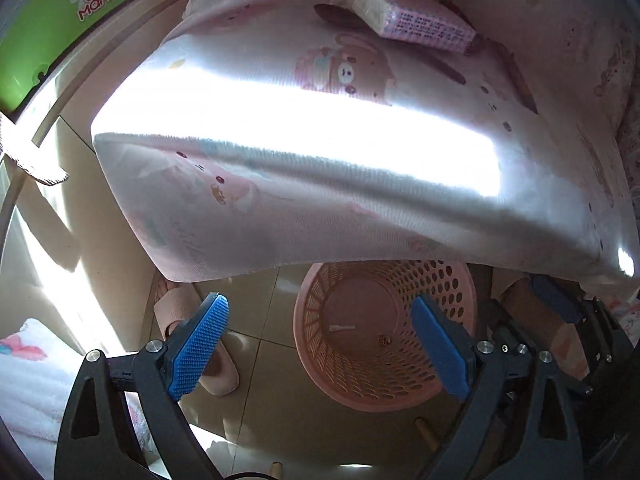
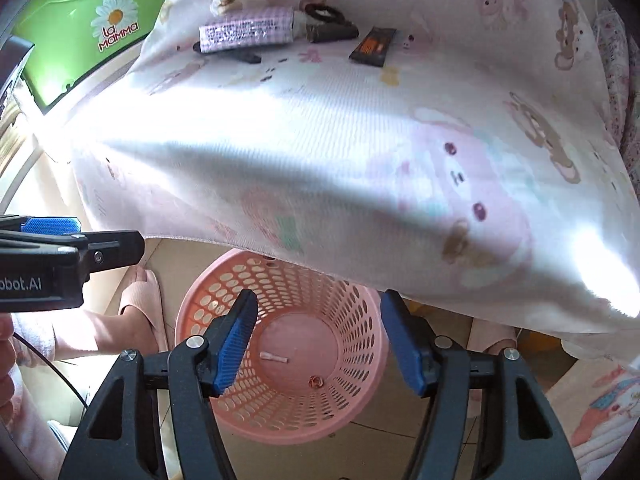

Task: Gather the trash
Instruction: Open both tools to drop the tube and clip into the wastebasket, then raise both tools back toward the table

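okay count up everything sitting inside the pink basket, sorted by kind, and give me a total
Inside the pink basket:
Small white stick-shaped scrap: 1
Small crumpled reddish scrap: 1
Total: 2

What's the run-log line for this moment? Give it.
left gripper: open, empty | right gripper: open, empty | basket: two scraps inside | pack, wrapper: on cloth

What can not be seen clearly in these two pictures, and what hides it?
- Far rim of the pink basket: both views, covered by the hanging cloth.
- Two small scraps in the basket, one white, one reddish: too small to identify.
- Cloth print in the left wrist view: washed out by the sunlight band.
- Green box: cut off by the edge.
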The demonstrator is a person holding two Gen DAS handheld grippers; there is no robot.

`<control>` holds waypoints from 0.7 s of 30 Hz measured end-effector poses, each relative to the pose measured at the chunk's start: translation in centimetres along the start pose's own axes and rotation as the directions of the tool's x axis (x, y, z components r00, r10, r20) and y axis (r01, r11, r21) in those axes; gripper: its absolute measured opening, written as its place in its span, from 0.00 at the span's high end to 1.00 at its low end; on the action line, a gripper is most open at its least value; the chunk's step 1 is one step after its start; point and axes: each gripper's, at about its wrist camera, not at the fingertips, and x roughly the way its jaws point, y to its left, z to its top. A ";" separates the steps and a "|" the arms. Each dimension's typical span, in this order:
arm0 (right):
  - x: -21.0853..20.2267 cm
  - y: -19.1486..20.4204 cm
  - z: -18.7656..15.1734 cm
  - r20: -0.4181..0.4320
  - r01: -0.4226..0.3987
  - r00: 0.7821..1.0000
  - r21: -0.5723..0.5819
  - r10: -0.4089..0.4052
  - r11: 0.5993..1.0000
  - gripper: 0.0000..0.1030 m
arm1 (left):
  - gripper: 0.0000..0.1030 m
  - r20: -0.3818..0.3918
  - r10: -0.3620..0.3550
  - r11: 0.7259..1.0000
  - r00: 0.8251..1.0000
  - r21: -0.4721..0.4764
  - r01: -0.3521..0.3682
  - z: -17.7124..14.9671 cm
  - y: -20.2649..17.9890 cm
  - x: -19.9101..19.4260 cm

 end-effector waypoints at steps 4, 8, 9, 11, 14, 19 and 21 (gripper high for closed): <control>-2.0 -0.6 0.5 0.036 -0.029 0.999 0.037 0.028 0.999 0.36 | 0.06 0.025 -0.058 0.996 0.998 -0.059 0.060 0.1 1.3 -0.9; -4.0 0.0 0.7 0.088 0.008 0.996 -0.009 -0.007 1.000 0.36 | 0.06 0.053 -0.056 0.993 0.997 -0.103 0.062 0.0 2.5 -1.5; -4.6 0.2 0.9 0.114 0.033 0.993 -0.027 -0.030 0.999 0.36 | 0.06 0.067 -0.042 0.993 0.997 -0.104 0.049 0.2 2.5 -1.8; -6.0 0.4 1.3 0.151 0.010 0.989 -0.031 -0.005 0.999 0.35 | 0.06 0.103 -0.016 0.995 0.995 -0.096 0.026 0.4 2.4 -2.4; -7.7 0.2 1.5 0.202 -0.029 0.979 -0.012 0.031 1.000 0.31 | 0.06 0.171 0.053 0.996 0.984 -0.079 -0.041 0.5 2.5 -3.7; -9.1 0.5 1.8 0.261 -0.027 0.965 -0.012 0.029 1.000 0.30 | 0.06 0.245 0.067 0.997 0.967 -0.049 -0.057 0.5 2.2 -5.3; -9.6 0.3 1.9 0.285 -0.027 0.958 -0.004 0.027 1.000 0.30 | 0.06 0.266 0.057 0.998 0.962 -0.052 -0.045 0.4 2.1 -5.9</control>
